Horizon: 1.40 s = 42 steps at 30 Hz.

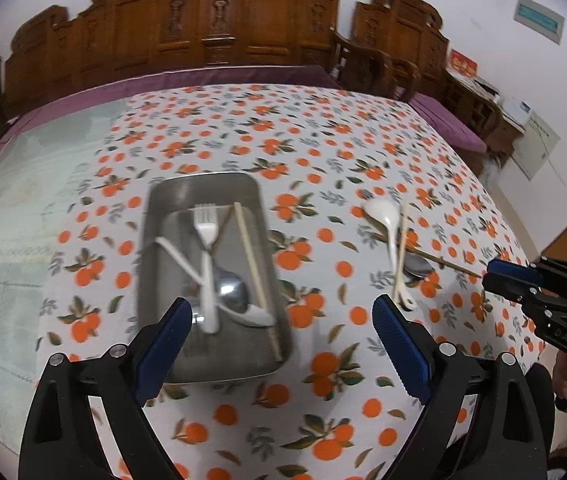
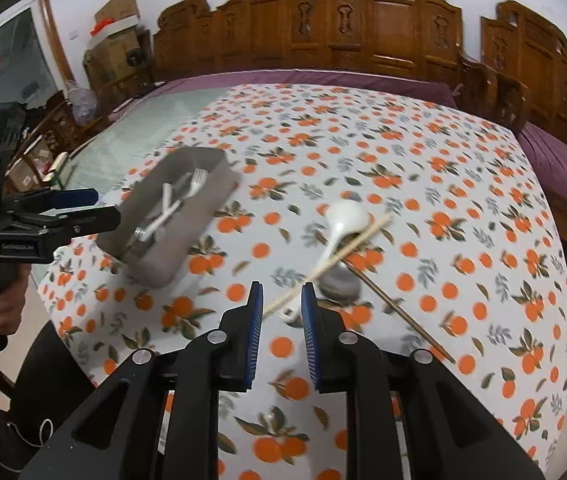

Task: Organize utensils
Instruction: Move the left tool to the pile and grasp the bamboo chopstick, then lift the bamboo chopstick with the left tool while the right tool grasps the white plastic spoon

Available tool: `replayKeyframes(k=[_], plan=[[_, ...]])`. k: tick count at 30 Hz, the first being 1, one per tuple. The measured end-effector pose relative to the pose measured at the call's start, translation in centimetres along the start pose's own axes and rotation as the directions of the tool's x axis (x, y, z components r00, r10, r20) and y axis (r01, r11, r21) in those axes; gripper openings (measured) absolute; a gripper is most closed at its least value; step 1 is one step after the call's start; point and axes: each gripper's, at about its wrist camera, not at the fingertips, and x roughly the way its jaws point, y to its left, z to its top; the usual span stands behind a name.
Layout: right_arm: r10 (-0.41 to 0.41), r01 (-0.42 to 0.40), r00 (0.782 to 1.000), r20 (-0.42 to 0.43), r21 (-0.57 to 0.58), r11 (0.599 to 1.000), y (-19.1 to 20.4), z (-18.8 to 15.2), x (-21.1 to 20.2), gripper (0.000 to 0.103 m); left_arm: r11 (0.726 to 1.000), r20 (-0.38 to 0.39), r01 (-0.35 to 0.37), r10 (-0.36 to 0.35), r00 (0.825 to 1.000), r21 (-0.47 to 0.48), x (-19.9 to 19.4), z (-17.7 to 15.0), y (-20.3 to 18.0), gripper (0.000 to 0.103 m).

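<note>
A metal tray (image 1: 155, 216) on the orange-print tablecloth holds a white fork (image 1: 206, 224), a white knife, a metal spoon (image 1: 231, 292) and a pale chopstick (image 1: 251, 264). My left gripper (image 1: 281, 308) hangs over the tray's near end, wide open and empty. To the right, a white spoon (image 2: 343, 220), a pale chopstick (image 2: 339, 260), a metal spoon (image 2: 341, 280) and a dark chopstick (image 2: 399, 312) lie crossed on the cloth. My right gripper (image 2: 282, 292) hovers just short of the white spoon's handle, its jaws a little apart, pressing on nothing.
Carved wooden chairs (image 1: 219, 28) and purple cushions (image 2: 555, 160) ring the table's far and right sides. Bare glass tabletop (image 1: 23, 216) lies left of the cloth. A person's hand (image 2: 3, 300) holds the left gripper's handle. Boxes (image 2: 119, 8) are stacked at the far left.
</note>
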Motion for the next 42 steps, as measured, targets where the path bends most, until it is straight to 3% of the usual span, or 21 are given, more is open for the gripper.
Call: replayKeyframes(k=[8, 16, 20, 26, 33, 35, 37, 42], plan=[[-0.049, 0.049, 0.999, -0.017, 0.022, 0.999, -2.6, -1.3, 0.1, 0.026, 0.995, -0.051, 0.085, -0.082, 0.995, 0.060, 3.4, -0.2, -4.2, 0.085], [-0.057, 0.059, 0.998, -0.025, 0.082, 0.995, -5.2, -3.0, 0.0, 0.028, 0.979, -0.154, 0.151, -0.129, 0.980, 0.138, 7.9, -0.3, -7.7, 0.049], [-0.057, 0.060, 0.998, -0.030, 0.106, 0.993, -6.0, -3.8, 0.2, 0.028, 0.968, -0.209, 0.176, -0.137, 0.968, 0.181, 10.1, -0.8, -9.1, 0.039], [-0.051, 0.055, 0.998, -0.031, 0.132, 0.990, -6.9, -4.5, 0.3, 0.028, 0.962, -0.258, 0.168, -0.109, 0.960, 0.216, 12.4, -1.2, -10.1, 0.029], [-0.054, 0.058, 0.998, -0.031, 0.139, 0.989, -7.2, -4.8, 0.1, 0.028, 0.956, -0.246, 0.155, -0.091, 0.965, 0.251, 12.9, -1.4, -10.8, 0.028], [-0.055, 0.059, 0.998, -0.032, 0.141, 0.988, -7.3, -4.9, 0.1, 0.028, 0.953, -0.236, 0.132, -0.067, 0.969, 0.272, 13.0, -1.5, -11.0, 0.022], [-0.056, 0.060, 0.998, -0.034, 0.141, 0.988, -7.3, -5.0, 0.1, 0.028, 0.953, -0.229, 0.115, -0.050, 0.972, 0.281, 13.1, -1.5, -11.0, 0.007], [-0.055, 0.059, 0.998, -0.033, 0.139, 0.989, -7.2, -5.0, 0.1, 0.028, 0.958, -0.236, 0.134, -0.073, 0.969, 0.255, 12.7, -1.5, -10.6, 0.004]])
